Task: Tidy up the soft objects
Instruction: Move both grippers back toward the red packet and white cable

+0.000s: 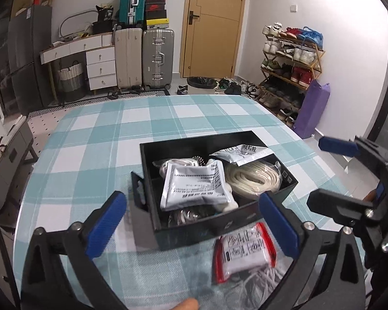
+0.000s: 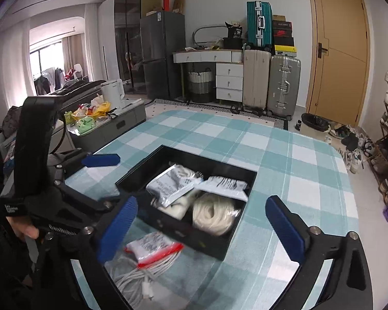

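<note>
A black box (image 1: 214,222) sits open on the checked teal-and-white surface (image 1: 95,139), and everything else is placed from it. Inside the box, a white printed sachet (image 1: 194,186) lies tilted across the middle, a second printed sachet (image 1: 241,153) leans over the box's far rim, and a coil of cream cord in clear wrap (image 1: 253,179) fills the box's right-hand part; in the right wrist view the same coil (image 2: 214,213) lies at the box's near right corner. Just outside the box's near wall, on the cloth, lies a white packet with red edges (image 1: 241,253), and it rests on a bundle of white cable (image 2: 142,276). The left gripper (image 1: 191,222) hangs over the near side of the box with its jaws spread wide, holding nothing; the red-edged packet lies between its blue fingers (image 1: 107,222). The right gripper (image 2: 201,222) is likewise spread wide and empty, straddling the box's near wall. Well beyond the box, against the far wall, stand suitcases (image 1: 144,56) beside a tan door (image 1: 214,25).
</note>
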Demonstrator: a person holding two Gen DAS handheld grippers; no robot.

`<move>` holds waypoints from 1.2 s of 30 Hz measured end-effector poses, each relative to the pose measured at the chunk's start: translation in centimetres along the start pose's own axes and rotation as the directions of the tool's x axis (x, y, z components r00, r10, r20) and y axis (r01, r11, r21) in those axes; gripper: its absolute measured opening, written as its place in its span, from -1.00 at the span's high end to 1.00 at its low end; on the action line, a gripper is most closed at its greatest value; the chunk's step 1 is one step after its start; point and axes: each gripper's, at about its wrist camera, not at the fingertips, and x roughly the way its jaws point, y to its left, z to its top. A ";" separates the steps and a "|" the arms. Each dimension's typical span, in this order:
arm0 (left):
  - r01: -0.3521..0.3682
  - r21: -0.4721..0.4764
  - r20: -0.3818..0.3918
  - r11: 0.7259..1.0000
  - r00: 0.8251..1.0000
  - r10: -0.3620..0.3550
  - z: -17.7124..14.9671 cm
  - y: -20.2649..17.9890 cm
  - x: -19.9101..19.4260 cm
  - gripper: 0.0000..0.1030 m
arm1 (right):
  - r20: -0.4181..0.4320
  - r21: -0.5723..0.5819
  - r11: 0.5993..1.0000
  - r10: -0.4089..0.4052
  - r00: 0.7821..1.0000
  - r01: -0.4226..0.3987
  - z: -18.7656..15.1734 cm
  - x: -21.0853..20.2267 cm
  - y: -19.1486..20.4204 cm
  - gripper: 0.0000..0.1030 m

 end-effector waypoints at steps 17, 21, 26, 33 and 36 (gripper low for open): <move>-0.050 -0.035 0.000 0.998 0.999 0.050 -3.2 1.0 -2.2 -1.00 | -0.086 0.048 0.999 0.026 0.996 -0.022 -5.0 0.1 1.0 -0.99; -0.051 -0.037 -0.011 0.998 0.999 0.051 -3.6 1.0 -2.2 -1.00 | -0.106 0.036 0.999 0.033 0.994 -0.029 -5.1 0.2 1.5 -0.99; -0.052 -0.028 -0.021 0.998 0.998 0.051 -4.5 0.6 -2.4 -1.00 | -0.148 0.027 0.998 0.051 0.988 -0.048 -5.4 0.9 2.2 -0.99; -0.080 -0.001 -0.026 0.997 0.996 0.080 -5.5 0.4 -2.8 -1.00 | -0.202 0.012 0.996 0.084 0.976 -0.083 -6.1 2.0 3.3 -0.99; -0.083 -0.013 -0.032 0.996 0.996 0.082 -5.8 0.8 -2.8 -1.00 | -0.229 0.015 0.995 0.103 0.968 -0.102 -6.3 2.6 3.8 -0.99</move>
